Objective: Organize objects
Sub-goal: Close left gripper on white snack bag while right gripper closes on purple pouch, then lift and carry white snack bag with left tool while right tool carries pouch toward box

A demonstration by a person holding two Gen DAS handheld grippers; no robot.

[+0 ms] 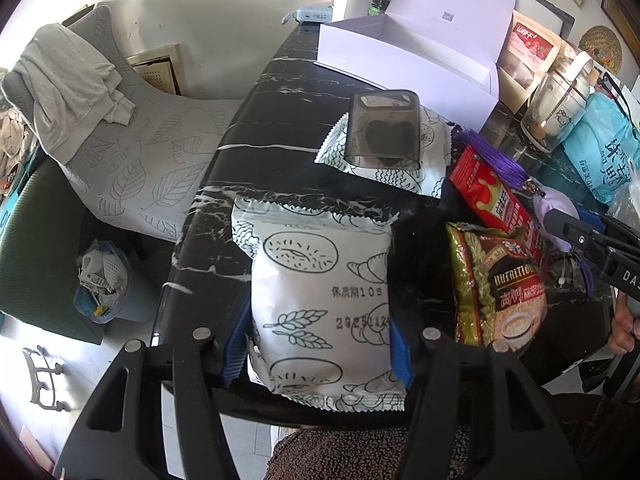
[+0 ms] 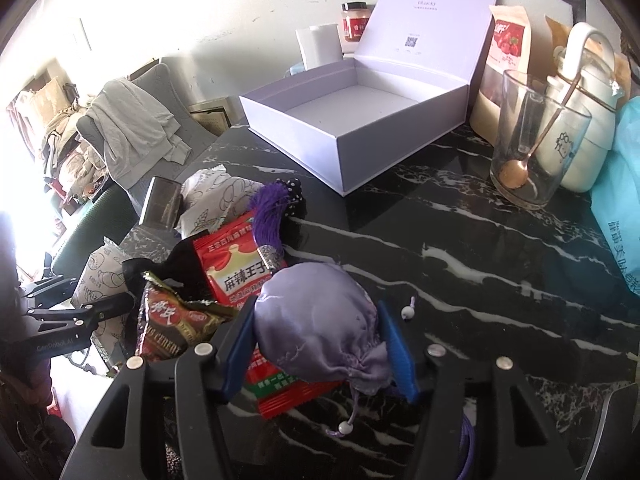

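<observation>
Squarely between the right claw (image 2: 318, 346) pads sits the lilac pouch (image 2: 320, 328).

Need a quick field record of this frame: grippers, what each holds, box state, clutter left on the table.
left gripper: shut on white bread packet, blue pads against both its sides
right gripper: shut on lilac satin pouch
white box: lid open, inside empty, at far side of the table
table: black marble with white veins
loose pile: red snack packet, cereal sachet, purple tassel, second bread packet with a smoked clear container on it
beside box: glass with spoon
</observation>
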